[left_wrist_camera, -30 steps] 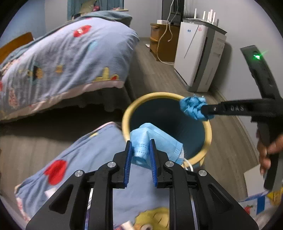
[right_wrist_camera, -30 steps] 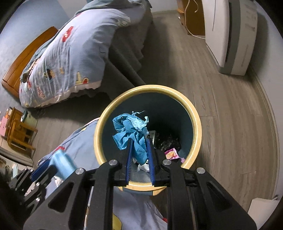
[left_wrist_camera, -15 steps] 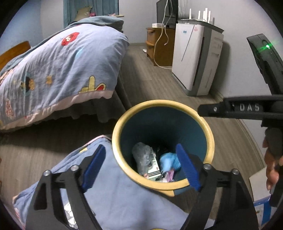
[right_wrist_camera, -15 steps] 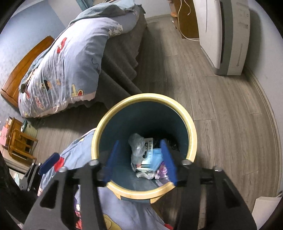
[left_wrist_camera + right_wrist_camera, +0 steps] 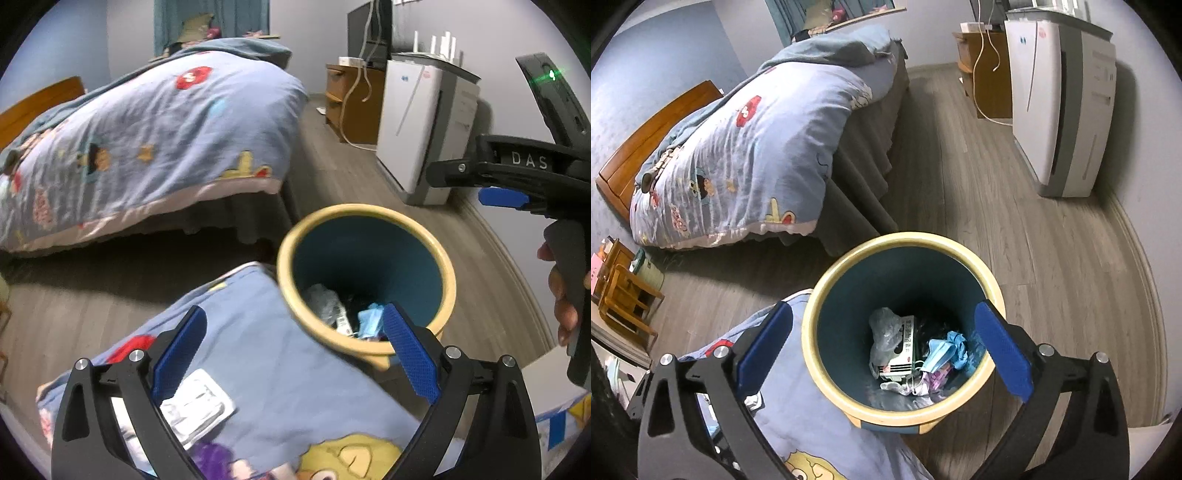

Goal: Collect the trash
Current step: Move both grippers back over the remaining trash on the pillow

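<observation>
A round bin with a cream rim [image 5: 448, 273] [image 5: 827, 280] and dark blue inside stands on the wood floor. In it lie a blue face mask [image 5: 940, 352], crumpled blue cloth [image 5: 958, 347] [image 5: 369, 319], a clear plastic bag [image 5: 884, 332] and a small printed box [image 5: 905, 350]. My left gripper [image 5: 293, 349] is open and empty, low over a cartoon-print blanket [image 5: 288, 376] beside the bin. A silver blister pack [image 5: 197, 408] lies on the blanket by its left finger. My right gripper [image 5: 882, 347] is open and empty above the bin; it also shows in the left wrist view [image 5: 491, 184] at the right.
A bed with a blue cartoon duvet [image 5: 738, 155] fills the left. A white air purifier [image 5: 1067, 110] stands against the right wall, with a wooden cabinet [image 5: 984, 74] and cables behind it. Small wooden chairs [image 5: 624, 299] stand at the far left.
Both grippers opened and dropped the blue mask and blue cloth into the bin. Both have since pulled back and up; the left has drifted left over the blanket.
</observation>
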The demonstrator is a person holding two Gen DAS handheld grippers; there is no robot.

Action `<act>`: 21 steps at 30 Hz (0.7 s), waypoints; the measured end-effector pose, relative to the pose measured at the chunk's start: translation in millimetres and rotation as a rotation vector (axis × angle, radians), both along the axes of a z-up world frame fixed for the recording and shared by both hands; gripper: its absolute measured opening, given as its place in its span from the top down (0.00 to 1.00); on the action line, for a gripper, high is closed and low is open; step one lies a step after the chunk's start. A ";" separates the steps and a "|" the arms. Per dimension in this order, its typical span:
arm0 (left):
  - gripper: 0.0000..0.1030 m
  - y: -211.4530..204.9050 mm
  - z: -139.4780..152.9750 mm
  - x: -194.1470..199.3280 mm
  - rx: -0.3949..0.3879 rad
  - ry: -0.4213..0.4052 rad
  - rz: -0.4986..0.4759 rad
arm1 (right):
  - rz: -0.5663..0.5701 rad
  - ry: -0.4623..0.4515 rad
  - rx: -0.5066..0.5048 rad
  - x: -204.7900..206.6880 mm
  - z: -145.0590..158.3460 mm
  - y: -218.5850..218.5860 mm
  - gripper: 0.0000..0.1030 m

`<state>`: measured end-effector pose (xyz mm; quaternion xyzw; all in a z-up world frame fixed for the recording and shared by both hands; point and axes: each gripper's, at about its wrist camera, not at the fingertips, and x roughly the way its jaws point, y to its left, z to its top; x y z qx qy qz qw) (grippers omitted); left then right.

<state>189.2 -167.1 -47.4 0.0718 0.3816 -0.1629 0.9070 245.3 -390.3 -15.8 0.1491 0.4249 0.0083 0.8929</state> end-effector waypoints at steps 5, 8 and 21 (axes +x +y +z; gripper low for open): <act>0.07 31.0 13.4 -12.9 -0.006 -0.009 0.034 | 0.027 0.001 -0.030 1.1 3.9 17.8 0.06; 0.07 58.4 22.7 -23.9 0.004 -0.011 0.058 | 0.052 -0.003 -0.040 1.9 6.9 30.3 0.06; 0.06 194.9 33.1 -78.7 -0.001 -0.030 0.293 | 0.214 0.020 -0.084 -3.0 -1.2 104.0 0.06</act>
